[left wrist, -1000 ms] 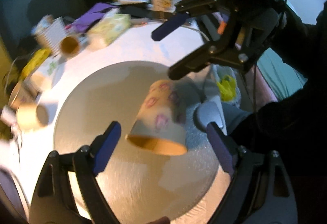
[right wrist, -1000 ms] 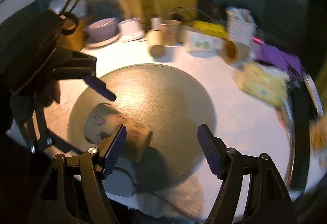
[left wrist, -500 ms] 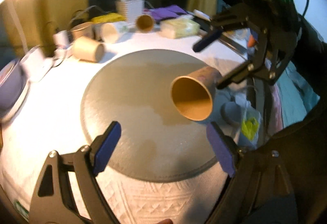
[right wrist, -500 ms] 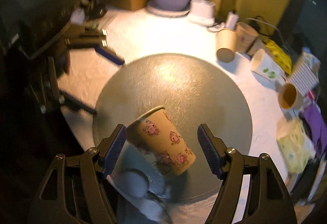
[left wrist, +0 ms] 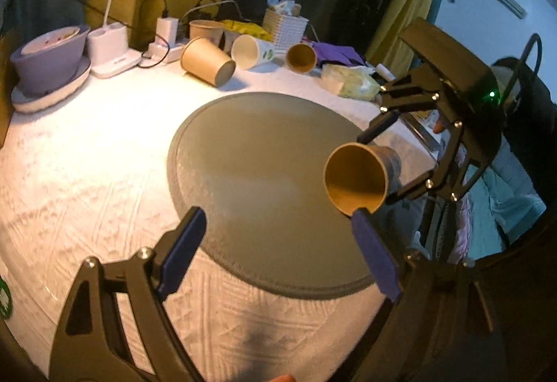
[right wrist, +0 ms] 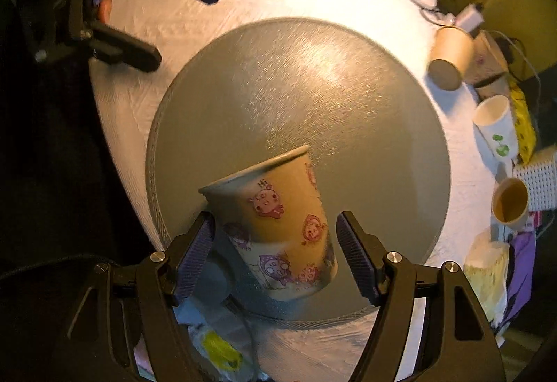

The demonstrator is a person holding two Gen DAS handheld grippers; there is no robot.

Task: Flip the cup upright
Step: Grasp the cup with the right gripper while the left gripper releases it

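Note:
A paper cup with pink cartoon prints (right wrist: pixel 278 225) is held off the round grey mat (right wrist: pixel 348 110) between the fingers of my right gripper (right wrist: pixel 275 253). The cup tilts with its mouth pointing up and away from the right camera. In the left wrist view the cup (left wrist: pixel 358 180) shows its brown inside, with my right gripper (left wrist: pixel 379 166) around its base. My left gripper (left wrist: pixel 278 249) is open and empty, low over the mat's near edge; its right pad sits just below the cup's rim. It also shows in the right wrist view (right wrist: pixel 174 23).
The mat (left wrist: pixel 264 173) lies on a white quilted cloth (left wrist: pixel 87 155). At the back lie several paper cups (left wrist: pixel 209 60), a white basket (left wrist: pixel 283 25), a purple bowl on a plate (left wrist: pixel 48 58), a lamp base and charger (left wrist: pixel 115 51), and a tissue pack (left wrist: pixel 348 82).
My right gripper has lifted the cup off the mat and turned it from lying on its side towards mouth-up. My left gripper has drawn back and stays open.

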